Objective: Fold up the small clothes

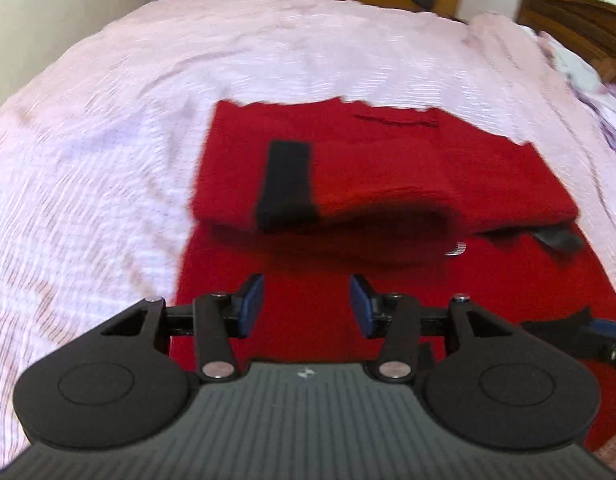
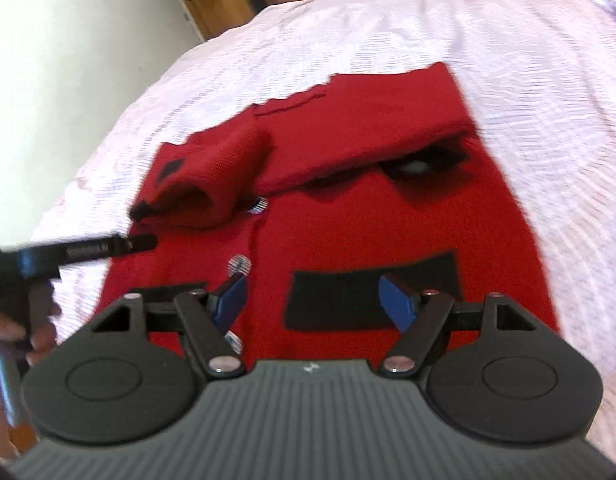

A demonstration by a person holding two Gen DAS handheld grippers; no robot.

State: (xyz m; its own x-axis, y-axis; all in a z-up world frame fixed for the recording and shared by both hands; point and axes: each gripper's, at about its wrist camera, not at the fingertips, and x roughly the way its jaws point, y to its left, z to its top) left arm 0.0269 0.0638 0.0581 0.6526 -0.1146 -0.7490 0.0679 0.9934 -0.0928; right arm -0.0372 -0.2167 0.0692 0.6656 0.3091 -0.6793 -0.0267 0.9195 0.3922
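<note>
Hovering my left gripper [image 1: 306, 304] and right gripper [image 2: 312, 304], jaws apart, gripping nothing, above the red cardigan [image 1: 388, 184] spread on the pink bedspread [image 1: 128, 120]; sleeves lie folded inward, ready for halving.

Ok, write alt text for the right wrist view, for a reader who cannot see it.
A red knitted garment with black patch pockets lies partly folded on a pale pink textured bedspread, its upper part turned over toward the camera. The right gripper hovers open above a black pocket, holding nothing. The left gripper reaches in from the left, blurred.
</note>
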